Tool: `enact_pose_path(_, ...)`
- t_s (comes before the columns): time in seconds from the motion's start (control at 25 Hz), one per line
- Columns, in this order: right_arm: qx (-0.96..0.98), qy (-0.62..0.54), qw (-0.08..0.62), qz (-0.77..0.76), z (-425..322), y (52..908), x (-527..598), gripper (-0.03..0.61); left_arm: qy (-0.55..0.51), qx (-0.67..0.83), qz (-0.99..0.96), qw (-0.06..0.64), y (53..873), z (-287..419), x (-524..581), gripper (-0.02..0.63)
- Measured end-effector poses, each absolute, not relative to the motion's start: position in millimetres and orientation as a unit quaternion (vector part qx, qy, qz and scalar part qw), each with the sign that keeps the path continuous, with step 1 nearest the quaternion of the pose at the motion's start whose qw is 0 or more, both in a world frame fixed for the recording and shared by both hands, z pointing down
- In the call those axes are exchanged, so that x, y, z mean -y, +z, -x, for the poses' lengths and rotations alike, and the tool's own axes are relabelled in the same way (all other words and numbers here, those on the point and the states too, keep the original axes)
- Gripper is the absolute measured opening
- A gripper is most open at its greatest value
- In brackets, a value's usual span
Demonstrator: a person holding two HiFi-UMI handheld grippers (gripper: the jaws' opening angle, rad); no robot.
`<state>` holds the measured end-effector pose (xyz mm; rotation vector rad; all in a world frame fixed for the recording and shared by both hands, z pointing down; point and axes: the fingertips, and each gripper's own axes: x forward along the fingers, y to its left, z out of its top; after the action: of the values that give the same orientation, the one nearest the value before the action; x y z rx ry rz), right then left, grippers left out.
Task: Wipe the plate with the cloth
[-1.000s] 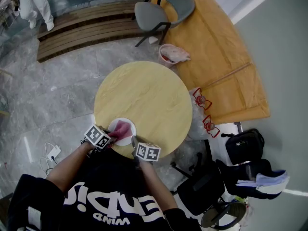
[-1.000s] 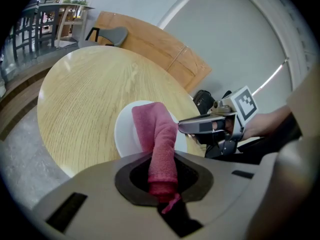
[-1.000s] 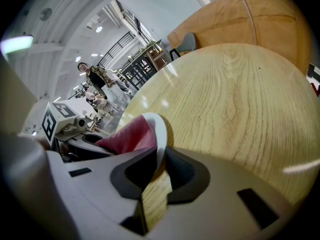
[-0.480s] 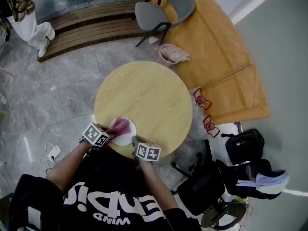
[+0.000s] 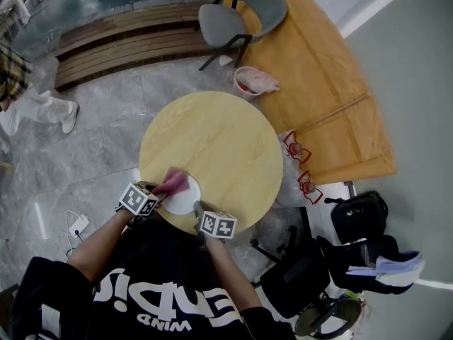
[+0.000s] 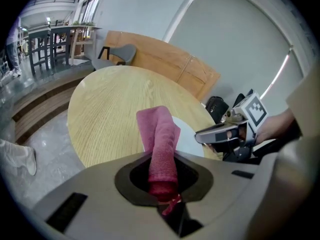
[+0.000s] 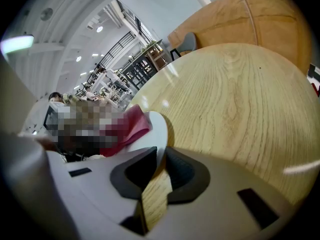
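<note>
a round wooden table (image 5: 212, 144) stands on a grey stone floor (image 5: 92, 119). a white plate (image 5: 187, 201) lies on it, close to the near left edge.

the left gripper (image 5: 160, 194) comes in from the near left, pointing down at a slant. its jaws are closed on a pink cloth (image 5: 174, 183), which fills the gap between them as a bunched roll. the free end of the cloth reaches out past the jaws, over the far left rim of the plate and partly over the bare table top. whether it presses on the plate cannot be made out.

the right gripper (image 5: 197, 208) is at the near side of the plate, just right of the left one. its jaws are narrowly apart and clamped on the plate's near rim, which runs into the slit between the pads.

beyond the table, a grey chair (image 5: 237, 16) stands at the far side, with a bin (image 5: 251, 81) near it. a large orange wooden platform (image 5: 318, 83) fills the far right. a black bag (image 5: 359, 214) sits on the floor at the right. a person (image 5: 28, 94) is at the far left.
</note>
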<state>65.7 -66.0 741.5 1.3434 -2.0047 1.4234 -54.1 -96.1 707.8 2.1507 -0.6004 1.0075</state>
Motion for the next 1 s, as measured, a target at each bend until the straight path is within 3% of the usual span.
enact_pose_path(0.6, 0.716, 0.501, 0.167, -0.455, -73.4, 701.0, 73.6, 0.071, 0.332, 0.290, -0.852, 0.282, 627.1, 74.2, 154.9, 0.052)
enact_pose_path(1.0, 0.825, 0.158, 0.066, -0.539, -84.4, 460.2, 143.8, 0.053, 0.153, 0.312, -0.927, 0.143, 458.7, 20.9, 176.8, 0.052)
